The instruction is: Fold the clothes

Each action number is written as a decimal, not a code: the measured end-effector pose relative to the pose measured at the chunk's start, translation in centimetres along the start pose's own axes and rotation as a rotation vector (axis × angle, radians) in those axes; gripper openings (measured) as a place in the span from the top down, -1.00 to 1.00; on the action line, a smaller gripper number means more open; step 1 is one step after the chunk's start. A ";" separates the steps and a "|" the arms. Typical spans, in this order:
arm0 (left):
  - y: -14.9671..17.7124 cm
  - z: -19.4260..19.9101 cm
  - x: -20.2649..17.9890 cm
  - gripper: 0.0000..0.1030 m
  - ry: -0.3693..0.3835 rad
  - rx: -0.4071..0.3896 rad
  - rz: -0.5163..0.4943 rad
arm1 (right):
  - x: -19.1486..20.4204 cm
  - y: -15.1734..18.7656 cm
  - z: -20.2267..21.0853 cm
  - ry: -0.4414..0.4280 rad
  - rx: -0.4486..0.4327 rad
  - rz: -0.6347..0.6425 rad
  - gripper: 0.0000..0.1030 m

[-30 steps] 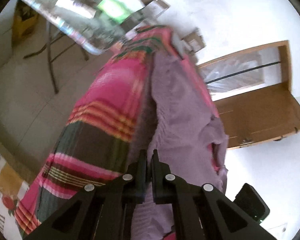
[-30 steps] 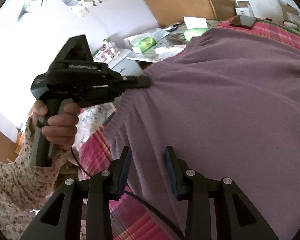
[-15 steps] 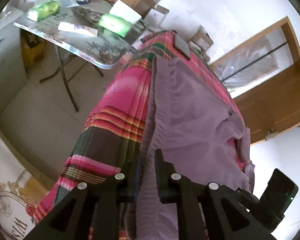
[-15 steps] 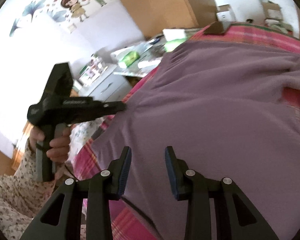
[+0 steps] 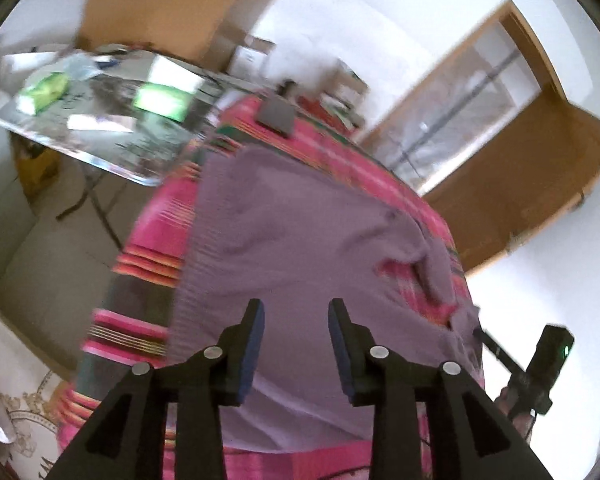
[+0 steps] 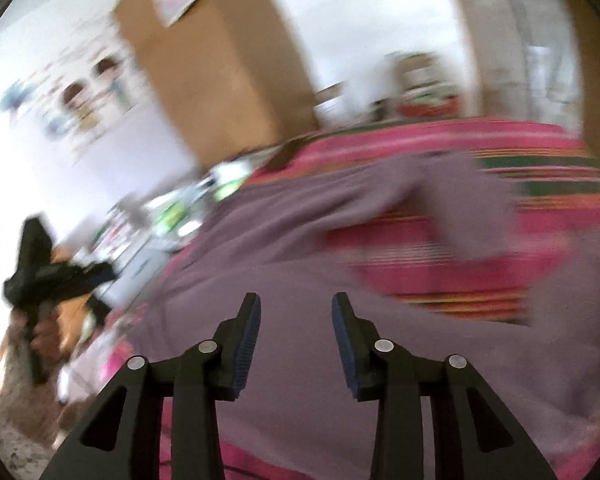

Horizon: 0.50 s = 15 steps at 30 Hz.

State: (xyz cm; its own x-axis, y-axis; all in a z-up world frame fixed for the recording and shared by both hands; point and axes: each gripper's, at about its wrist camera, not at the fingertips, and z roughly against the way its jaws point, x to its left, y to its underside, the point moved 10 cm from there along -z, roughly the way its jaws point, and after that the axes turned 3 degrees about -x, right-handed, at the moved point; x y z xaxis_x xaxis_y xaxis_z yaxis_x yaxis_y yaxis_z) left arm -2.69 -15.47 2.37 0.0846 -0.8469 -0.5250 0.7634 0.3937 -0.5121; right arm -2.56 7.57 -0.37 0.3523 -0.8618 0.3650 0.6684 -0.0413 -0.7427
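Purple knitted sweater [image 5: 300,248] spread flat over bright pink striped plaid blanket [image 5: 156,216], ribbed hem running down the sweater's left edge in the left wrist view, one sleeve rumpled at the sweater's far right with a wedge of blanket showing through the fold. Left gripper [image 5: 296,308] hovering above the sweater's near part, jaws opening, roughly half apart, nothing between the blue pads, no cloth pinched. Right gripper [image 6: 296,304] likewise above the sweater's near part in its own heavily blurred view, jaws opening, about half apart, holding nothing. Seen from the right wrist, left gripper's black body just off the sweater's left edge, gripped by a hand [image 6: 44,332] with a floral sleeve below it. Seen from the left wrist, right gripper's black body with a green light just off the sweater's right edge. Beyond the sweater's far edge, small dark flat rectangular object [image 5: 278,116] lying on the blanket. Glass-topped table [image 5: 100,128] with green packets to the sweater's far left, brown wooden door [image 5: 520,188] to its far right.
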 end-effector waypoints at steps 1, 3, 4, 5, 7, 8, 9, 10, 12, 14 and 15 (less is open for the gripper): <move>0.7 -0.9 -0.9 0.35 0.006 0.024 -0.021 | -1.8 -0.1 0.8 0.035 -0.017 -0.030 0.23; 2.1 -2.7 -2.6 0.35 0.020 0.075 -0.066 | -5.7 0.1 2.7 0.117 -0.050 -0.096 0.23; 2.9 -3.7 -3.6 0.35 0.031 0.102 -0.085 | -7.7 0.3 3.7 0.156 -0.063 -0.126 0.22; 3.6 -4.5 -4.4 0.35 0.044 0.127 -0.100 | -9.0 0.4 4.4 0.180 -0.071 -0.142 0.22; 5.2 -6.4 -6.2 0.35 0.061 0.183 -0.137 | -11.4 0.7 5.7 0.231 -0.083 -0.162 0.22; 5.9 -7.2 -7.2 0.35 0.067 0.207 -0.159 | -12.4 0.6 6.2 0.255 -0.090 -0.166 0.22; 6.7 -7.9 -8.2 0.33 0.072 0.232 -0.185 | -13.5 0.5 6.8 0.278 -0.100 -0.176 0.22; 7.4 -8.4 -9.1 0.33 0.073 0.256 -0.213 | -14.5 0.4 7.3 0.298 -0.109 -0.186 0.22; 8.7 -9.6 -11.1 0.33 0.072 0.285 -0.265 | -16.5 0.0 8.1 0.303 -0.127 -0.219 0.22; 9.7 -10.7 -12.4 0.33 0.077 0.308 -0.289 | -18.3 -0.3 8.7 0.324 -0.137 -0.241 0.22; 10.2 -11.3 -13.1 0.33 0.081 0.320 -0.301 | -19.1 -0.5 8.9 0.336 -0.143 -0.245 0.22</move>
State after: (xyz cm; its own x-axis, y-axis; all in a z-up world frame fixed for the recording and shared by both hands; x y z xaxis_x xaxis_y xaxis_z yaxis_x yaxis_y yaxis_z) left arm -3.27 3.64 -3.70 -0.2129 -0.8709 -0.4430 0.9070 -0.0076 -0.4210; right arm -3.78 28.61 -1.97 -0.0539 -0.9336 0.3542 0.5998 -0.3139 -0.7360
